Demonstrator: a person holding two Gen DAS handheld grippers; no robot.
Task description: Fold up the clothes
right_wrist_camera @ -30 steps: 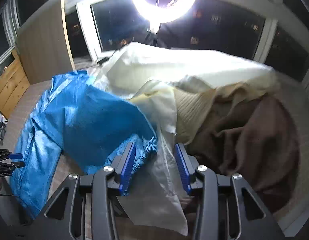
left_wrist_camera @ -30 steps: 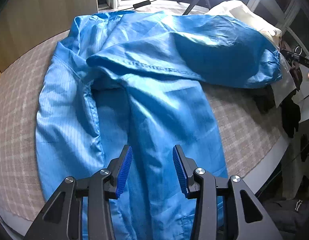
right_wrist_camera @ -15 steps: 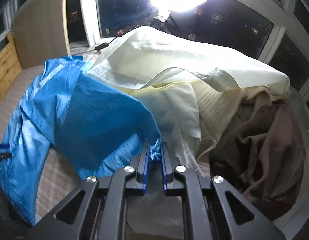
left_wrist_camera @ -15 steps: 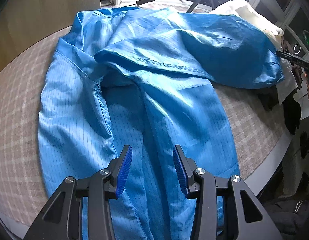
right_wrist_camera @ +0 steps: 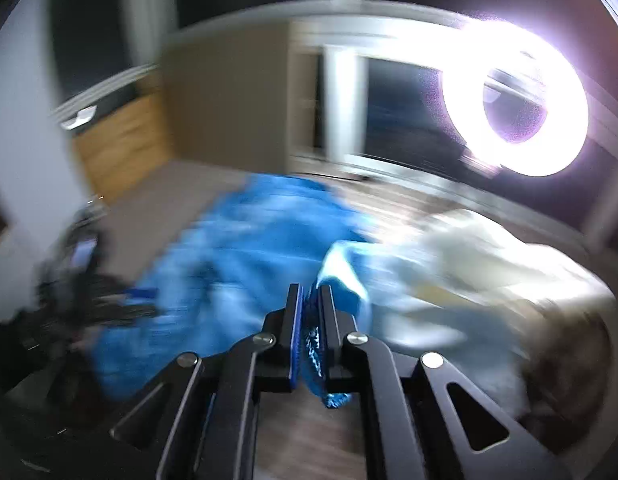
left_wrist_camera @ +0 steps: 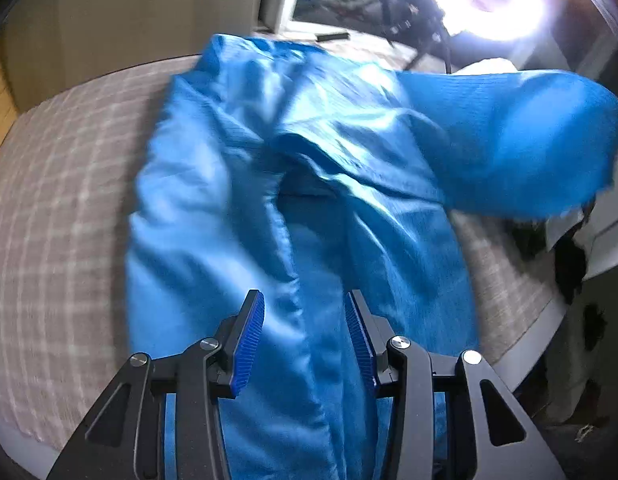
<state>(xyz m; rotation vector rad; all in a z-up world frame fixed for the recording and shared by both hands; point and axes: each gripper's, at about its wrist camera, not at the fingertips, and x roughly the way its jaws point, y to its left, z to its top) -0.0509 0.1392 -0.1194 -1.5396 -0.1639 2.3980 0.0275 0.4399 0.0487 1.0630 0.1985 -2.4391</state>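
A bright blue garment (left_wrist_camera: 293, 184) lies spread on the checked bed cover (left_wrist_camera: 61, 184). One sleeve (left_wrist_camera: 521, 144) is raised off the bed at the right. My left gripper (left_wrist_camera: 305, 320) hovers open over the garment's lower half, nothing between its blue pads. In the blurred right wrist view, my right gripper (right_wrist_camera: 310, 300) is shut on the blue sleeve cuff (right_wrist_camera: 319, 344), which bunches between the pads and trails to the garment (right_wrist_camera: 237, 256) on the left.
A pile of cream and brown clothes (right_wrist_camera: 489, 276) lies to the right of the blue garment. A bright ring light (right_wrist_camera: 517, 120) stands by the window. The bed edge (left_wrist_camera: 549, 312) runs at lower right, with dark items (left_wrist_camera: 569, 264) beyond it.
My right gripper closed on the sleeve cuff and has lifted it, swinging left fast. The sleeve rose off the bed. My left gripper stayed open and shifted slightly over the garment.
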